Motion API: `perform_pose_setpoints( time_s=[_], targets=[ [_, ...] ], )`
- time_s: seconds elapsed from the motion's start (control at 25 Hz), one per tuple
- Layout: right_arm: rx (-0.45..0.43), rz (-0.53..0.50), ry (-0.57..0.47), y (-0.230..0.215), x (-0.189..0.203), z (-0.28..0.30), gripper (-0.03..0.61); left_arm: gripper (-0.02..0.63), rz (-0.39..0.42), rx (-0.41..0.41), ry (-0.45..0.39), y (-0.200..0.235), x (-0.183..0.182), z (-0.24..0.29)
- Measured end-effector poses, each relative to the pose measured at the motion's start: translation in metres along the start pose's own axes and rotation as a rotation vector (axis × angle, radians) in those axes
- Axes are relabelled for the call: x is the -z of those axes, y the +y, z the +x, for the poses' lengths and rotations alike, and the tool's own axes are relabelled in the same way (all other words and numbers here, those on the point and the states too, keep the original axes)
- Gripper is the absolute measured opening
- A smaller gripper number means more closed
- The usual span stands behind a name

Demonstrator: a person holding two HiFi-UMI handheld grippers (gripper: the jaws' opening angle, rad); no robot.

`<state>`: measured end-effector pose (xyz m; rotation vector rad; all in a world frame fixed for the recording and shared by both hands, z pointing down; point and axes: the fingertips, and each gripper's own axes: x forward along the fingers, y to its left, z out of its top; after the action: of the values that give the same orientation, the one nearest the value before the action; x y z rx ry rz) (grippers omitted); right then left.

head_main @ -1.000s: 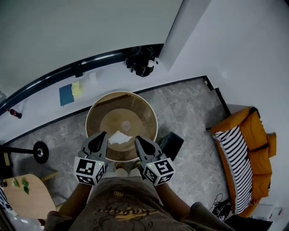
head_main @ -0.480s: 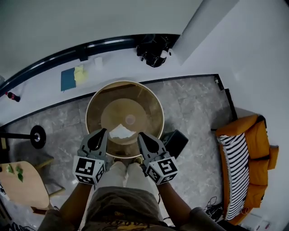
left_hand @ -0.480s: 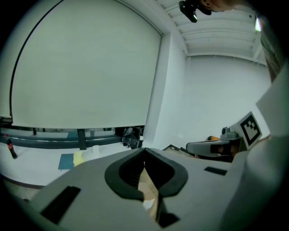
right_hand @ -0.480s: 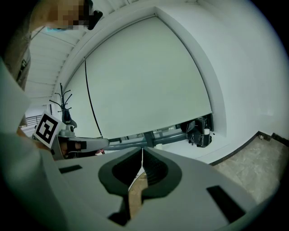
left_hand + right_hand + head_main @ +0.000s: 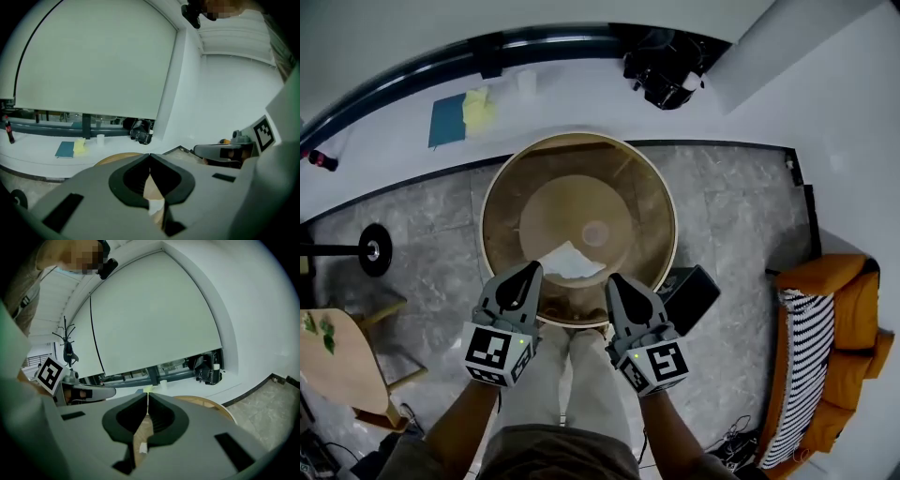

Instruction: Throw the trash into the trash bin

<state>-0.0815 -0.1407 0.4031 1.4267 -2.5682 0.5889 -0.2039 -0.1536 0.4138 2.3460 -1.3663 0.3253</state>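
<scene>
A crumpled white piece of paper (image 5: 570,262) lies on the near part of a round brown table with a pale rim (image 5: 674,230). My left gripper (image 5: 531,270) hovers at the table's near edge, just left of the paper, jaws shut and empty. At the paper's right, my right gripper (image 5: 615,279) is shut and empty too. In the left gripper view the left gripper's (image 5: 150,155) tips meet, with the paper (image 5: 156,206) showing behind them. The right gripper view shows the right gripper (image 5: 148,395) shut over the table (image 5: 206,403). A black box (image 5: 692,293) stands on the floor beside the table.
A black bag (image 5: 666,70), a blue book (image 5: 447,119) and a yellow item (image 5: 479,109) lie on the white ledge beyond the table. An orange sofa with a striped cushion (image 5: 844,309) is at the right. At the left stand a black round stand base (image 5: 373,248) and a small wooden table (image 5: 337,370).
Both grippers have come down and forward toward the table's near edge, still shut. The table and paper look larger and nearer.
</scene>
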Motion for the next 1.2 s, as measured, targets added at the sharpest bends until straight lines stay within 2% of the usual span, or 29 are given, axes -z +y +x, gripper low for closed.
perform_pose_setpoints(
  time_s=[0.4, 0.72, 0.76, 0.8, 0.84, 1.2],
  targets=[
    [-0.037, 0.011, 0.047, -0.002, 0.061, 0.02, 0.02, 0.018, -0.04, -0.013, 0.037, 0.01, 0.061, 0.026],
    [-0.043, 0.003, 0.097, -0.019, 0.095, 0.023, 0.025, 0.018, -0.043, -0.009, 0.062, 0.007, 0.082, 0.036],
    [-0.053, 0.011, 0.099, -0.019, 0.097, 0.024, 0.081, 0.018, -0.045, -0.01, 0.065, 0.006, 0.083, 0.037],
    [-0.065, 0.023, 0.1, -0.019, 0.099, 0.025, 0.169, 0.018, -0.046, -0.01, 0.067, 0.006, 0.084, 0.037],
    [-0.076, 0.03, 0.103, -0.019, 0.101, 0.027, 0.198, 0.018, -0.047, -0.009, 0.069, 0.005, 0.085, 0.038],
    [-0.073, 0.037, 0.175, -0.031, 0.133, 0.034, 0.222, 0.018, -0.047, -0.005, 0.09, -0.003, 0.09, 0.043]
  ],
)
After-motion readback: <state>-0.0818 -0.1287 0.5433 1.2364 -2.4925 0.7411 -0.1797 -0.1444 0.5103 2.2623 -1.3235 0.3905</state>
